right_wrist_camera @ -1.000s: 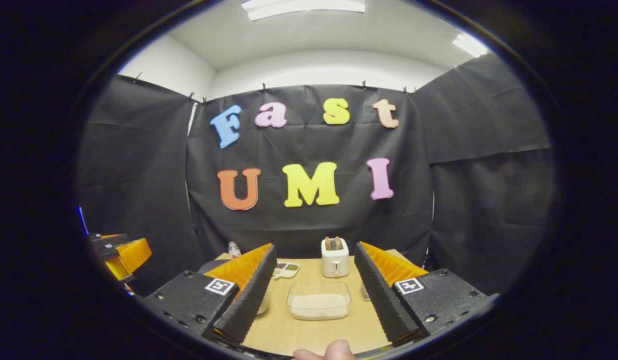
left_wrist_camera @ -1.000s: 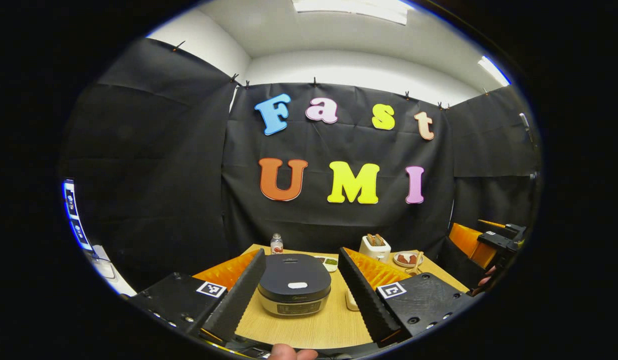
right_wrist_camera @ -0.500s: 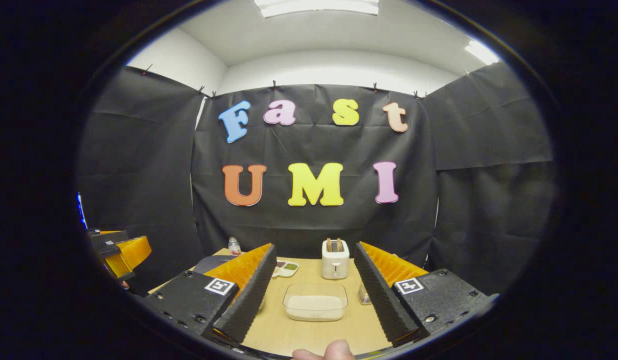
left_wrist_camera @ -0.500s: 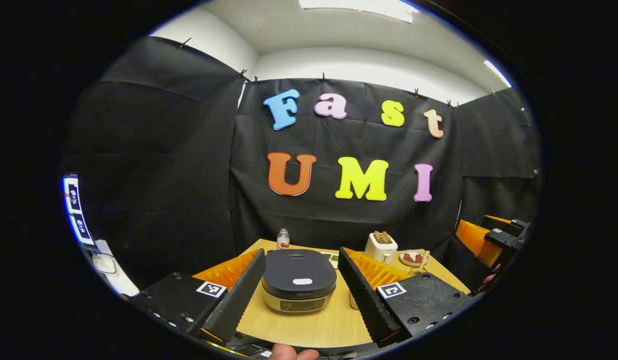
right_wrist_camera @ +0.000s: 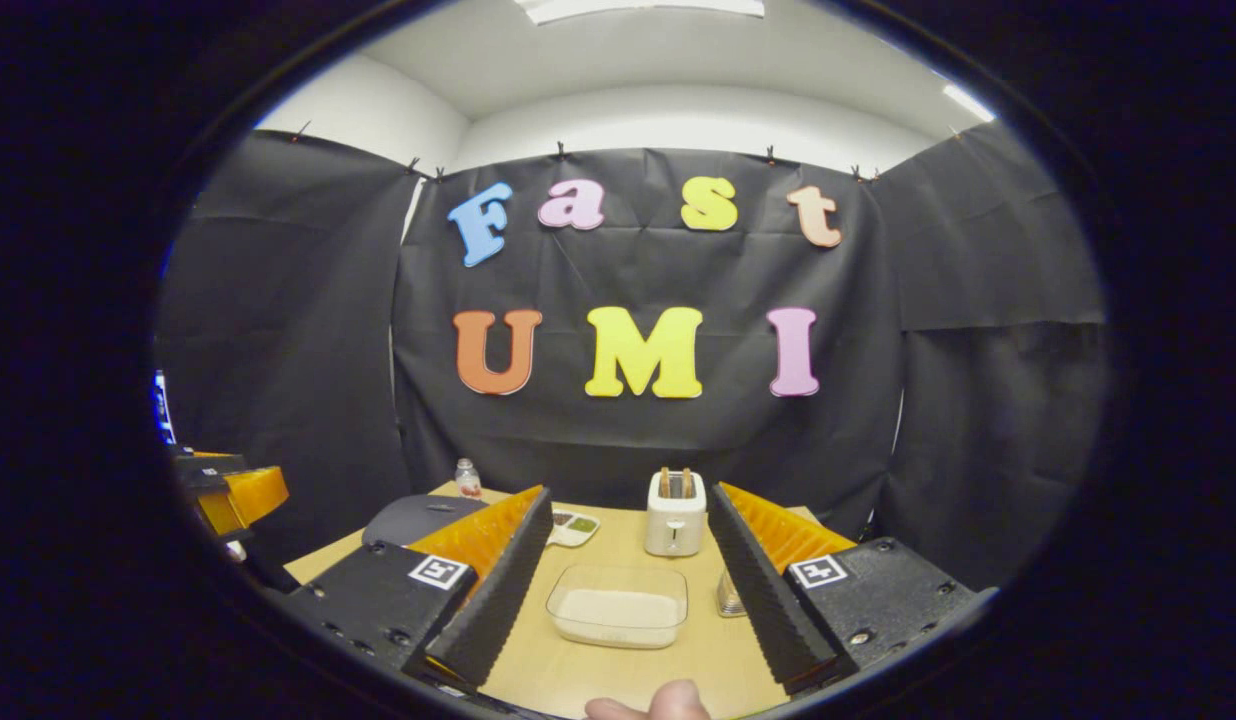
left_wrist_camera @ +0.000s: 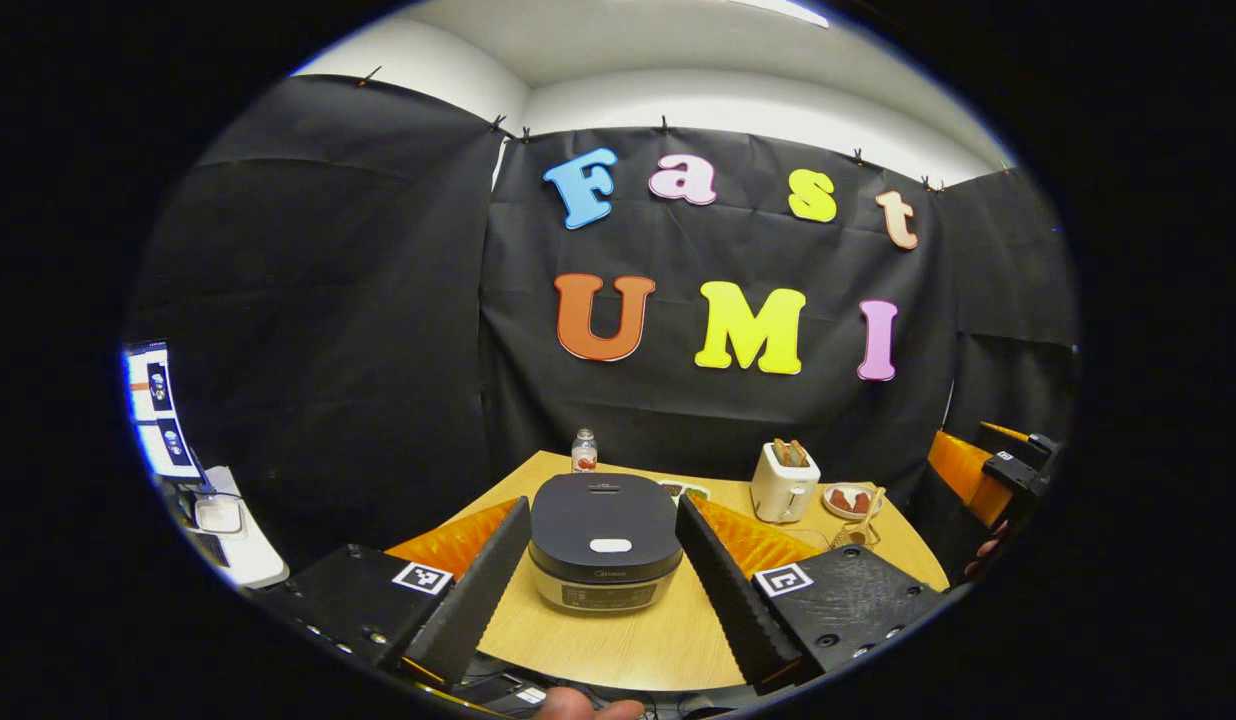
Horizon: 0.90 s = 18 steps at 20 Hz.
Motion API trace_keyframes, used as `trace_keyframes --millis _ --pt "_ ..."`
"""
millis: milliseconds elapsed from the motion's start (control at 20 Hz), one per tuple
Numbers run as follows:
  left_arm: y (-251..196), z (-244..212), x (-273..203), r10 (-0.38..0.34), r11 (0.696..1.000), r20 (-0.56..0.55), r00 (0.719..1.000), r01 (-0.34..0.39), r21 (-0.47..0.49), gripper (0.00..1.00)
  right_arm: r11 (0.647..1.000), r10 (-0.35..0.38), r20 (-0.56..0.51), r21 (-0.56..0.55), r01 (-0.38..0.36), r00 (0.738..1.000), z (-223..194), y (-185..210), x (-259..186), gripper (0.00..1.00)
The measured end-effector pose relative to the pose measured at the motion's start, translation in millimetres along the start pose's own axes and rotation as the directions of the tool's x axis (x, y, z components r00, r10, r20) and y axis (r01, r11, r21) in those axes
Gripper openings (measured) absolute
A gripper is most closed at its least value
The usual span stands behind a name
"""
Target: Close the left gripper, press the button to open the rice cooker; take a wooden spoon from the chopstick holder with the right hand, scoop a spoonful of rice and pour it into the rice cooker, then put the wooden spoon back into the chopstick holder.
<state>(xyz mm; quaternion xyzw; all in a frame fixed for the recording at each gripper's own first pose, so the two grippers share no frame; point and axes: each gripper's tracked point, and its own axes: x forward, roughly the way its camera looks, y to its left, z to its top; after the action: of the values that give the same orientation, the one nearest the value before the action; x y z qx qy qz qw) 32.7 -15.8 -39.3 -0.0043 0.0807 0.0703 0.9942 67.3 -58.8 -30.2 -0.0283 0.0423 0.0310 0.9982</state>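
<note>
The rice cooker point(left_wrist_camera: 605, 540) is seen on the bench point(left_wrist_camera: 668, 645) with its dark lid down and flat, so it is judged not yet opened. The pale button point(left_wrist_camera: 610, 546) on the lid is untouched. The left tongs point(left_wrist_camera: 603, 570) are held above the near edge of the bench with the fingers spread wide to either side of the cooker — the closing called for by the task has not been done, and no contact with the cooker is made.

The rice is seen in the clear rectangular container point(right_wrist_camera: 618, 605), which lies on the bench between the spread fingers of the right tongs point(right_wrist_camera: 628, 590); nothing is held in them. In the left gripper view, wooden handles are made out to the right of the cooker, near the plate point(left_wrist_camera: 850, 500), and these are taken to be the wooden spoon point(left_wrist_camera: 863, 515) in the chopstick holder — the holder itself is too small to be told apart with certainty.

Farther out, a white toaster point(right_wrist_camera: 675, 513), a small bottle point(left_wrist_camera: 583, 451) and a little dish point(right_wrist_camera: 573, 527) stand toward the back of the bench, apart from the task's things.

By this showing, the task is judged to be at its very start: the closing of the left tongs, the press, the taking of the spoon, the scooping, the pouring and the return are all left to be done.
</note>
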Motion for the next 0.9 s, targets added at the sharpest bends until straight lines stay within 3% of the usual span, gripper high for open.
trace_keyframes --millis 250,300,350,400,450,500,550,650,700,750,800,850,900 --pt "-33 -17 49 -0.027 1.0 -0.119 0.992 0.027 0.003 0.94 0.999 -0.011 0.008 0.033 0.01 1.0 -1 -58 48 1.0" --pt "-39 -21 60 -0.032 0.999 -0.157 0.987 0.031 -0.008 0.95 0.999 -0.013 0.009 0.039 0.013 1.0 -1 -70 58 0.94" --pt "-44 -26 70 -0.036 0.999 -0.19 0.981 0.032 -0.021 0.95 0.999 -0.018 0.016 0.043 0.018 1.0 0 -84 66 0.94" --pt "-45 -29 81 -0.03 0.999 -0.217 0.976 0.025 -0.027 0.95 0.999 -0.025 0.023 0.045 0.024 0.999 0 -97 76 0.94" --pt "-46 -34 92 -0.024 0.999 -0.241 0.97 0.017 -0.031 0.95 0.999 -0.031 0.024 0.045 0.03 0.999 -1 -109 86 1.0" --pt "-48 -38 103 -0.023 0.999 -0.267 0.963 0.014 -0.038 0.95 0.998 -0.032 0.02 0.047 0.031 0.999 -5 -120 97 0.94" --pt "-46 -46 113 -0.008 0.999 -0.303 0.953 -0.005 -0.042 0.95 0.998 -0.029 0.017 0.057 0.028 0.999 -9 -129 106 1.0" --pt "-36 -53 127 0.028 0.998 -0.358 0.933 -0.048 -0.047 0.95 0.996 -0.016 0.001 0.085 0.016 1.0 -17 -143 127 1.0" --pt "-29 -59 131 0.052 0.996 -0.391 0.919 -0.076 -0.046 0.88 0.995 -0.002 -0.019 0.099 0.004 1.0 -25 -145 137 1.0" --pt "-23 -65 134 0.069 0.994 -0.419 0.905 -0.097 -0.046 0.78 0.994 0.013 -0.036 0.113 -0.009 0.999 -31 -145 145 0.94" --pt "-17 -70 135 0.084 0.992 -0.444 0.892 -0.115 -0.042 0.78 0.992 0.018 -0.05 0.126 -0.012 0.999 -36 -146 152 1.0" --pt "-11 -75 136 0.088 0.991 -0.465 0.881 -0.123 -0.044 0.57 0.99 0.014 -0.06 0.138 -0.005 0.998 -39 -149 156 1.0" --pt "-9 -81 137 0.083 0.991 -0.49 0.868 -0.125 -0.054 0.41 0.988 0.005 -0.063 0.151 0.005 0.998 -41 -152 156 0.94"
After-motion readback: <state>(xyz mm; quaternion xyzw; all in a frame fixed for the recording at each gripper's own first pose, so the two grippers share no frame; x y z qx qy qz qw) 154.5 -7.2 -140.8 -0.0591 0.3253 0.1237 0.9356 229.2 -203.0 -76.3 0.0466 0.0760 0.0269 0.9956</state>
